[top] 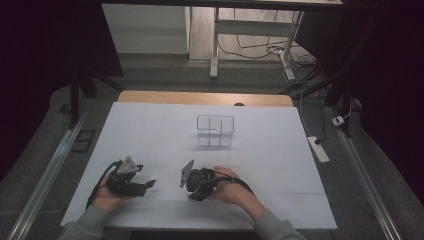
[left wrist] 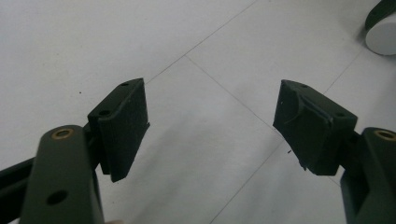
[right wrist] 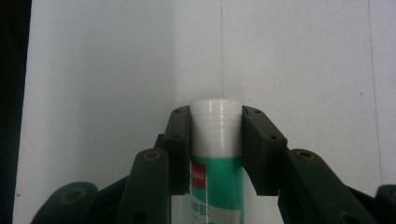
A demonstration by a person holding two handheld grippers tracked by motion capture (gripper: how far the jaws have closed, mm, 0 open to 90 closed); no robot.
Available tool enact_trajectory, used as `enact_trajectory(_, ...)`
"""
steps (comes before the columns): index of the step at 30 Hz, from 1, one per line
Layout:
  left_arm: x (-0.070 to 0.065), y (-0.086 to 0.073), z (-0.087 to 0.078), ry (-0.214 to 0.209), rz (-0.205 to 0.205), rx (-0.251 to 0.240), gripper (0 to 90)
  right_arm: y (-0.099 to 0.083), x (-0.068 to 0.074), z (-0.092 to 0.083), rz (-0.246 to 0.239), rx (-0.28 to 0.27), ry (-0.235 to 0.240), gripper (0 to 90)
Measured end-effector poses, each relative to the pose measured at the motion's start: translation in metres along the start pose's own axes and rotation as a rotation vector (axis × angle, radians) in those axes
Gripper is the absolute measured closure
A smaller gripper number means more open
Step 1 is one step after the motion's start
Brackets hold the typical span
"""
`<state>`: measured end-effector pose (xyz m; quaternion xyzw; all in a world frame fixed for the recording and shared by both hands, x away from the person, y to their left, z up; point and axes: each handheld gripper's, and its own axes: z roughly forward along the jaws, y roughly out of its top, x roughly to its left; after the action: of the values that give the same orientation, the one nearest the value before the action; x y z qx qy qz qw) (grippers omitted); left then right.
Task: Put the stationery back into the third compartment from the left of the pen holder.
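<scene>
Item: glue stick (right wrist: 217, 154), green label, white cap. We find it clamped between the pads of the right tool (right wrist: 217, 114), cap end poking out past the fingertips, low over the white worktop (top: 150, 130) near its front edge. We see the right tool (top: 196, 184) held in a hand (top: 231, 187) in the high view. Left tool (left wrist: 212, 126): jaws wide apart with nothing between them, over bare worktop, resting left of the right one. Clear compartment tray (top: 215, 131): further back, centre, well apart from both tools
</scene>
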<state>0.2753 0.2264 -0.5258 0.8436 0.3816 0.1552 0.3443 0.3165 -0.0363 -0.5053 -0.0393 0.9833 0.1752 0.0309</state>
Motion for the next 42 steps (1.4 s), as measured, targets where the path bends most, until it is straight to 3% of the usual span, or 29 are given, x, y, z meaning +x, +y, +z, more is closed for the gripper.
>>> enact_trajectory(4, 0.0, 0.0, 0.0, 0.0, 0.0, -0.001, 25.8, -0.001, -0.002, -0.008, 0.015, -0.023, -0.013, 63.9)
enact_trajectory(13, 0.001, 0.0, 0.0, 0.0, 0.0, -0.001, 25.8, -0.013, -0.015, -0.049, 0.115, -0.244, -0.057, 63.9)
enact_trajectory(18, 0.001, 0.0, -0.001, 0.001, -0.001, -0.001, 25.8, -0.022, -0.02, -0.064, 0.158, -0.317, -0.066, 63.8)
enact_trajectory(31, 0.001, 0.0, -0.001, 0.001, -0.003, -0.002, 25.8, -0.031, -0.025, -0.081, 0.211, -0.419, -0.116, 63.8)
enact_trajectory(42, 0.001, 0.0, -0.001, -0.002, -0.003, -0.004, 25.8, -0.037, -0.028, -0.092, 0.238, -0.453, -0.174, 63.7)
